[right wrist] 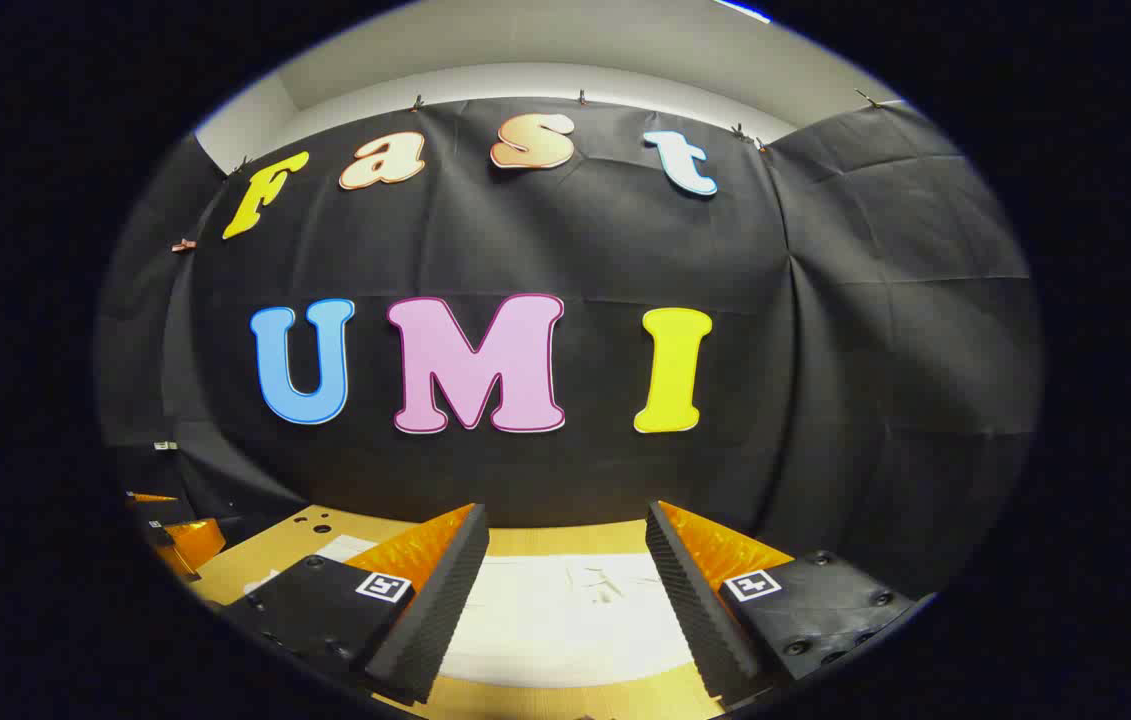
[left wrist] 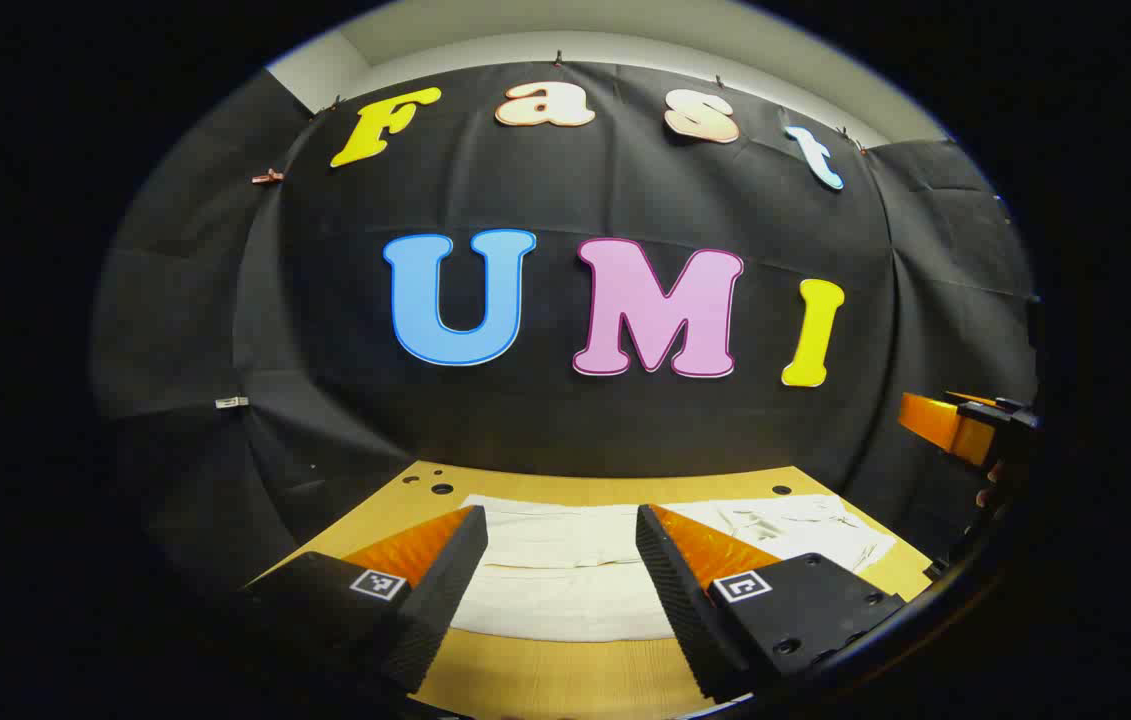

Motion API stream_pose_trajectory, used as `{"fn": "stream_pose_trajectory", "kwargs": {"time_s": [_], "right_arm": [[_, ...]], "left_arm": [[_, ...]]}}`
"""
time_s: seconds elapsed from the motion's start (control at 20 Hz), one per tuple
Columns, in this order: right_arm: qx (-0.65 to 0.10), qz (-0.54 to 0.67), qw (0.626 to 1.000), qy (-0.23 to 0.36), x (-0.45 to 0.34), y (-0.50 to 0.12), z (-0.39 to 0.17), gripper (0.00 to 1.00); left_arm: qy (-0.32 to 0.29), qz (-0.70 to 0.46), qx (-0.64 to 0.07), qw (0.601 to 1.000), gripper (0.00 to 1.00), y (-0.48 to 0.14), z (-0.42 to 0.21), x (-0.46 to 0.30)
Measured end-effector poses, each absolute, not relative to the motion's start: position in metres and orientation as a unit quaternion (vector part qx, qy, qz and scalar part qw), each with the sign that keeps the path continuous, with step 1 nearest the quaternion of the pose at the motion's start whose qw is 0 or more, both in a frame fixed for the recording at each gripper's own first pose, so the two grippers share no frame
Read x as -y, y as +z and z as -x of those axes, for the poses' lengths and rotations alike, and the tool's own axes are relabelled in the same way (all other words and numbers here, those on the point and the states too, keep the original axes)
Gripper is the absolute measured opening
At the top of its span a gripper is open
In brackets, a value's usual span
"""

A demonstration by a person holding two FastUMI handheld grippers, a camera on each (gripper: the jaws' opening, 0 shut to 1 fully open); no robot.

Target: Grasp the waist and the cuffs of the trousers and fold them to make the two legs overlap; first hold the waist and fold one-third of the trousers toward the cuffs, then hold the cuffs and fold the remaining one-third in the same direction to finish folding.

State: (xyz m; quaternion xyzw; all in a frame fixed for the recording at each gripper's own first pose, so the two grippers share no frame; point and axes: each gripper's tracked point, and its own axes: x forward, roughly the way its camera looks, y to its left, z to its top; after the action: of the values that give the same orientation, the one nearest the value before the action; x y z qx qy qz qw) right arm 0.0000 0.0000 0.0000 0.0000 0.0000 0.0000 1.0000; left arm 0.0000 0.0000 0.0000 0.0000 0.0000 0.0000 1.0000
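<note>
- Left tongs (left wrist: 561, 545) are spread wide, gripping nothing, ribbed fingers (left wrist: 452, 570) above the table (left wrist: 545, 680).
- White, soft trousers (left wrist: 565, 575) lie flat on pale wood just ahead.
- Right tongs (right wrist: 565, 545) likewise gape over the cloth.

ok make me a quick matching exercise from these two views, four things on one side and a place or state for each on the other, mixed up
Things:
1. trousers
2. table
3. left tool
4. right tool

Places or states:
A. wooden, with small holes near its far edge
B. open above the pale cloth, in the left gripper view
C. white, lying flat
D. open above the pale cloth, in the right gripper view

Pairs: 1-C, 2-A, 3-B, 4-D
</note>
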Motion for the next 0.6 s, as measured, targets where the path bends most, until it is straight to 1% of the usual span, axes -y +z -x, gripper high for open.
{"fn": "stream_pose_trajectory", "kwargs": {"time_s": [0.05, 0.1, 0.25, 0.45, 0.6], "right_arm": [[0.003, -0.01, 1.0, 0.001, 0.002, 0.0, -0.003, 0.96], [0.007, -0.019, 1.0, 0.002, 0.006, 0.0, -0.007, 0.98], [0.011, -0.014, 1.0, 0.0, 0.014, -0.003, -0.019, 0.97], [0.014, -0.015, 0.999, 0.026, 0.011, -0.005, -0.032, 0.98], [0.02, -0.008, 0.999, 0.025, 0.019, -0.006, -0.045, 0.98]], "left_arm": [[0.0, -0.003, 0.002, 1.0, 0.96, 0.001, -0.003, 0.001], [-0.001, -0.005, 0.002, 1.0, 0.96, -0.001, -0.007, 0.003], [-0.002, -0.01, -0.002, 1.0, 0.96, -0.005, -0.018, 0.009], [0.007, -0.015, -0.003, 1.0, 0.96, -0.005, -0.031, 0.008], [0.018, -0.014, -0.002, 1.0, 0.96, -0.006, -0.039, 0.005]]}}
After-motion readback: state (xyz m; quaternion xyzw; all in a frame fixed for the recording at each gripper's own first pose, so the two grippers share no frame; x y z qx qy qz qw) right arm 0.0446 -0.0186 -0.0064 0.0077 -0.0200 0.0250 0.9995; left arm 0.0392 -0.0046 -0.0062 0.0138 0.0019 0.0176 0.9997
